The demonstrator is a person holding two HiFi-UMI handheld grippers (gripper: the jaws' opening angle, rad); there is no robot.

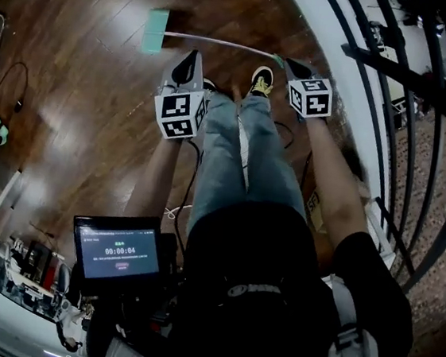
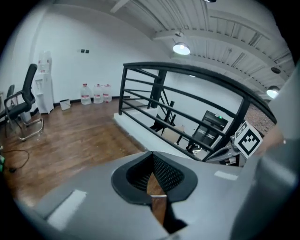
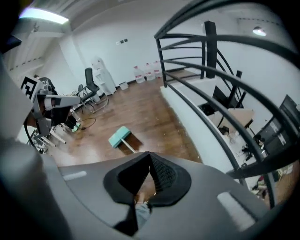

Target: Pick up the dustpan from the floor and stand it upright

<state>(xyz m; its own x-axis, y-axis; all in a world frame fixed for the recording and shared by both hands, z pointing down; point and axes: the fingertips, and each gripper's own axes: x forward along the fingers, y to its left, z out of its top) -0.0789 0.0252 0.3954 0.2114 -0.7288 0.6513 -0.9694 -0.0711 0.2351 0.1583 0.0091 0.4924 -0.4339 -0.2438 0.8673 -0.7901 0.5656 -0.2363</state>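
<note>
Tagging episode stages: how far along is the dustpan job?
Done: nothing yet. The dustpan lies flat on the wood floor, its long handle stretched out ahead of the person's shoes.
In hand: nothing. The left gripper and right gripper are both shut and empty, and the right gripper view shows the dustpan well clear of the jaws.
Left: open, grasp it, lift it and stand it upright.

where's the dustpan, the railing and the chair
dustpan [image 1: 154, 30], head view, teal pan end
railing [image 2: 159, 84], left gripper view, thick post
chair [image 2: 29, 82], left gripper view, backrest
</note>
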